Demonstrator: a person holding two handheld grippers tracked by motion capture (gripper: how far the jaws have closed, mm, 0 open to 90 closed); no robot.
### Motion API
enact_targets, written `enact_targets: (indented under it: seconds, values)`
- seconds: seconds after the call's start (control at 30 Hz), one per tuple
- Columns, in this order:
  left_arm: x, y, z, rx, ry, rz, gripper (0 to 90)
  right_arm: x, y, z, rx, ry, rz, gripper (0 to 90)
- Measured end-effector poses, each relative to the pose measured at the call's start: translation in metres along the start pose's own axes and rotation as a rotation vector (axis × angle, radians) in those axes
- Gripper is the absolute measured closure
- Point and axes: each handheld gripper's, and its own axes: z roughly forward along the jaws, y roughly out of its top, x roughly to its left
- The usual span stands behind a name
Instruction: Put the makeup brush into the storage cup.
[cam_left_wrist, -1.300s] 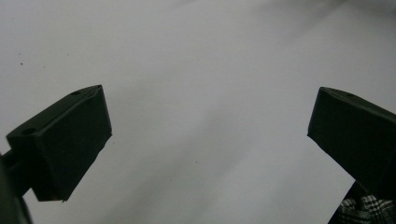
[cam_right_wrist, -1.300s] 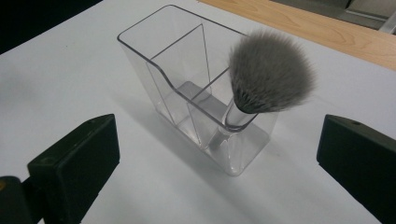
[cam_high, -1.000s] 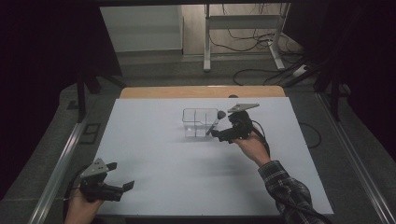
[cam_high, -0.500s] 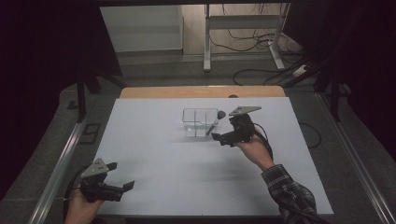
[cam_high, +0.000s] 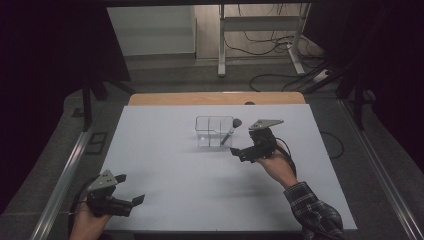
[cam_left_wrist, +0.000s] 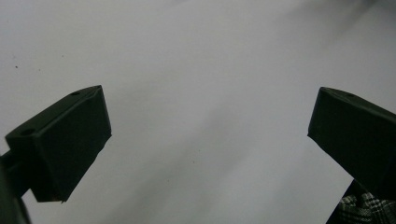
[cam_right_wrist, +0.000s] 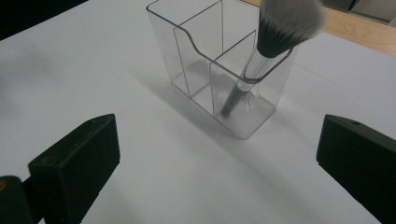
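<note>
A makeup brush (cam_right_wrist: 261, 56) stands tilted in the clear organizer (cam_right_wrist: 212, 65); the right gripper (cam_high: 243, 151) sits near it, fingers spread and empty; left gripper (cam_high: 131, 196) fingers spread too

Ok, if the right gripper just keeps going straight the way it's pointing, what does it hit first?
Most likely the clear organizer holding the makeup brush. The right gripper, jaws wide open, points at it across bare table. Exact depth is unclear.
</note>
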Motion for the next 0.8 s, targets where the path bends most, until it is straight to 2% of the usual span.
enact_targets:
  seconds: [0.23,0.53,0.8]
  values:
    - [0.0,0.0,0.0,-0.001,0.004,0.001,0.0,0.002,-0.007,-0.002,0.004,-0.001,0.0,0.0]
    - [0.0,0.001,-0.001,0.002,-0.01,-0.019,0.0,0.004,-0.012,-0.009,-0.018,-0.014,-0.006,0.0]
    - [0.0,0.001,-0.001,0.009,-0.001,-0.012,0.0,0.004,-0.018,-0.011,-0.012,-0.024,-0.014,0.0]
